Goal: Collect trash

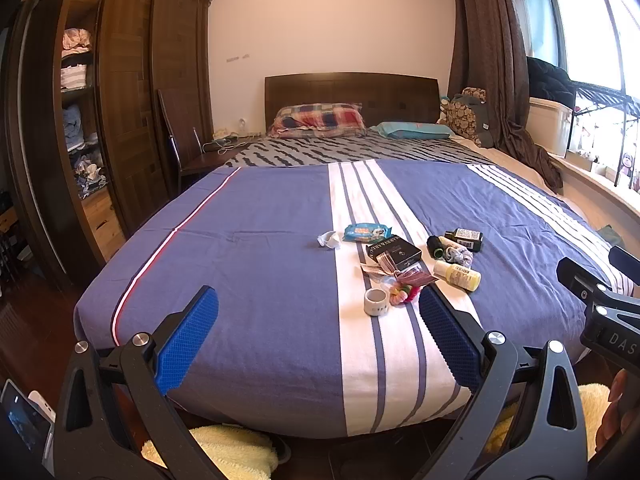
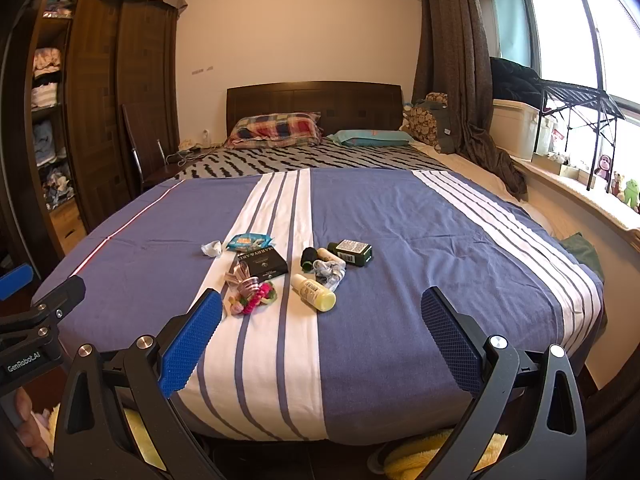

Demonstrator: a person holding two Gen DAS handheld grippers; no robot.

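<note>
White tape roll (image 1: 376, 301) shows only in left view, hidden in right.

Home bedroom: bed (image 1: 260, 248), plaid pillow (image 1: 318, 119), wooden wardrobe (image 1: 128, 92), curtained window (image 1: 488, 52).

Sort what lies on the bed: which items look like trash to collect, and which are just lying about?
Likely trash: crumpled tissue; torn wrapper scraps.

Just lying about: wipes pack; black box; yellow bottle; green bottle; tape roll; hair ties.

Two pillows (image 2: 276, 128), one black box (image 2: 262, 265), one yellow bottle (image 2: 314, 292), one wipes packet (image 2: 249, 241), one tape roll (image 1: 376, 301).
</note>
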